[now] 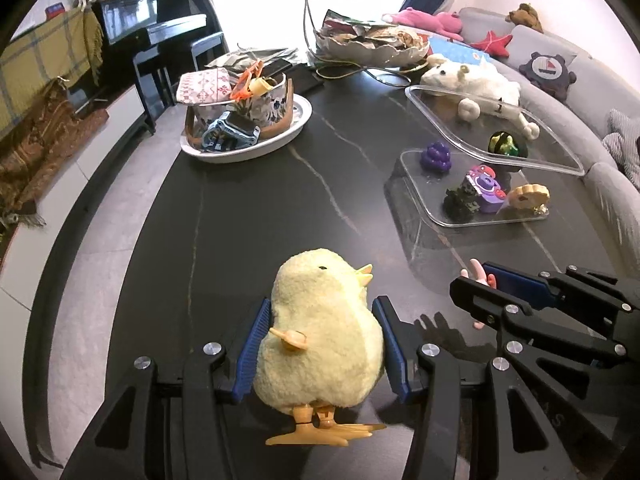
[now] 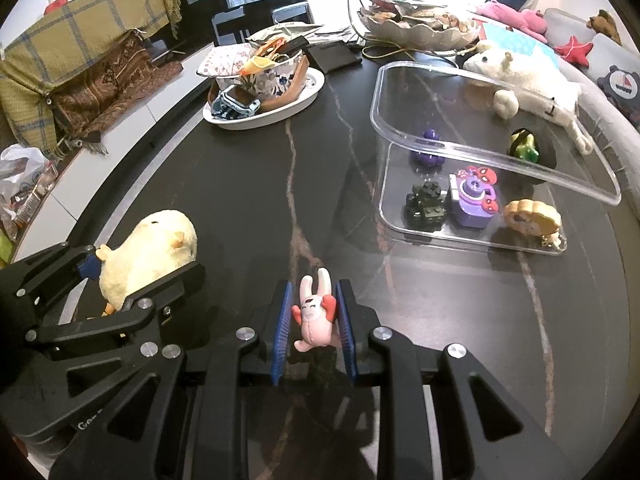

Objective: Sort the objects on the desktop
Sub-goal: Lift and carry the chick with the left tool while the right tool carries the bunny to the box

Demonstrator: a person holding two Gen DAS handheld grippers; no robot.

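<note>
My left gripper (image 1: 322,316) is shut on a yellow plush chick (image 1: 320,328), its blue pads pressed into the chick's sides and its orange feet hanging free over the dark table. The chick (image 2: 148,256) also shows at the left of the right wrist view, held in the left gripper (image 2: 136,268). My right gripper (image 2: 314,300) is shut on a small pink rabbit figure (image 2: 314,314), ears up. That rabbit figure (image 1: 480,278) peeks out of the right gripper (image 1: 478,292) at the right of the left wrist view. A clear plastic box (image 2: 400,224) holds several small toys.
The box's clear lid (image 2: 496,120) leans tilted over it. A white dish (image 1: 248,148) piled with clutter stands at the far left of the black marble table (image 1: 248,220). A white plush animal (image 1: 476,84), a tiered shell stand (image 1: 368,50) and a grey sofa (image 1: 560,92) lie beyond.
</note>
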